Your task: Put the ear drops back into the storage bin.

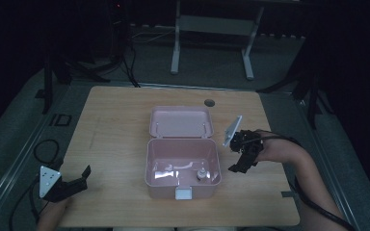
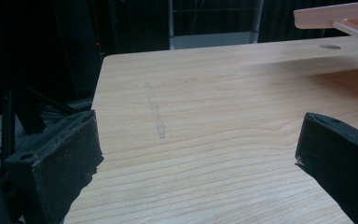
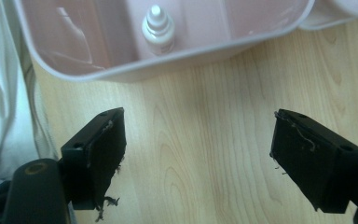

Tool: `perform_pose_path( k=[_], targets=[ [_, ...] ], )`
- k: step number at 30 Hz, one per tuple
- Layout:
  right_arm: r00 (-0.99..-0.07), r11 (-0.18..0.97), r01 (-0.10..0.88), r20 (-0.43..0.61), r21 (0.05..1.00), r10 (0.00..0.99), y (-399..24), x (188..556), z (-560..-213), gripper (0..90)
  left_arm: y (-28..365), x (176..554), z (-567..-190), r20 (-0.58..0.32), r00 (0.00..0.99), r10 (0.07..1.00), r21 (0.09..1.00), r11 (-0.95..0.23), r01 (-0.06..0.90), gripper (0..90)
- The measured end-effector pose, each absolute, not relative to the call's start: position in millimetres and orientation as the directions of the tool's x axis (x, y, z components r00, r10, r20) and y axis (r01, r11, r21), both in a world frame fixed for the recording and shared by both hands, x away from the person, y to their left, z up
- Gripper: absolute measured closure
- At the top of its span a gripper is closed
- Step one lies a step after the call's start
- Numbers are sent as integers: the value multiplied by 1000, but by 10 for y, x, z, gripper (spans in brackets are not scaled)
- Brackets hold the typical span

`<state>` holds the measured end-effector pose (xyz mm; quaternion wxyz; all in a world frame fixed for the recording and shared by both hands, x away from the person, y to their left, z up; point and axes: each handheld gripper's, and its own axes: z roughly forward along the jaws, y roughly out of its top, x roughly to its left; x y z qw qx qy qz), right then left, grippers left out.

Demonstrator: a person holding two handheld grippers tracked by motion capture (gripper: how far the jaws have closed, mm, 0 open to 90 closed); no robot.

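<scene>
A: Locate the small white bottle (image 1: pixel 202 173).

B: It stands upright inside the open pink box (image 1: pixel 183 190), in the box's corner nearest the table's (image 1: pixel 115 120) near edge and right edge. The box sits mid-table, with its lid (image 1: pixel 180 121) folded back toward the far edge.

A: Position relative to the right claw (image 1: pixel 239 162)?

B: The right claw hovers over bare wood just outside the box's right wall, jaws spread apart with nothing between them. In the right gripper view the bottle (image 3: pixel 158 29) lies ahead of the jaws, beyond the box rim (image 3: pixel 205 51). Bottle and claw are near, not touching.

A: Failure modes?

B: Probable: a low approach strikes the rim and shoves the box. The bottle is narrow and light-looking; an off-centre closure could topple it against the wall.

A: Left claw (image 1: pixel 74 183)?

B: Near the table's near-left corner, jaws apart, empty, well apart from the box.
</scene>
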<state>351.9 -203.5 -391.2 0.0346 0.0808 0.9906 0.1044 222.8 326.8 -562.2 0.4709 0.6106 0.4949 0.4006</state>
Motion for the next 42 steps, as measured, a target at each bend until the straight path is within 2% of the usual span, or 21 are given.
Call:
perform_pose_path(
  k=[6, 11, 21, 26, 31, 35, 42],
  targets=[
    [-979, 939, 179, -43, 295, 200, -2194, 3537, -4119, 176, 3267, 2226, -5622, 24, 187, 982, 972, -66, 226, 4],
    [-971, 925, 205, -54, 319, 234, -2299, 3542, -4307, 204, 3268, 2226, -5622, 24, 187, 982, 972, -67, 226, 3],
    [-952, 888, 275, -23, 369, 304, -2487, 3526, -4634, 191, 3267, 2224, -5623, 24, 186, 982, 972, -66, 224, 3],
    [-945, 854, 298, 8, 427, 326, -2614, 3491, -4834, 186, 3266, 2223, -5623, 25, 186, 982, 972, -67, 224, 4],
    [-927, 810, 336, 18, 482, 374, -2734, 3478, -4964, 183, 3265, 2224, -5623, 25, 186, 982, 972, -67, 224, 3],
    [-924, 803, 346, 27, 486, 383, -2804, 3464, -5065, 181, 3265, 2224, -5623, 25, 186, 982, 972, -67, 224, 4],
    [-909, 743, 365, 41, 562, 416, -2890, 3407, -5169, 170, 3267, 2222, -5623, 23, 185, 982, 972, -65, 225, 4]
  ],
)
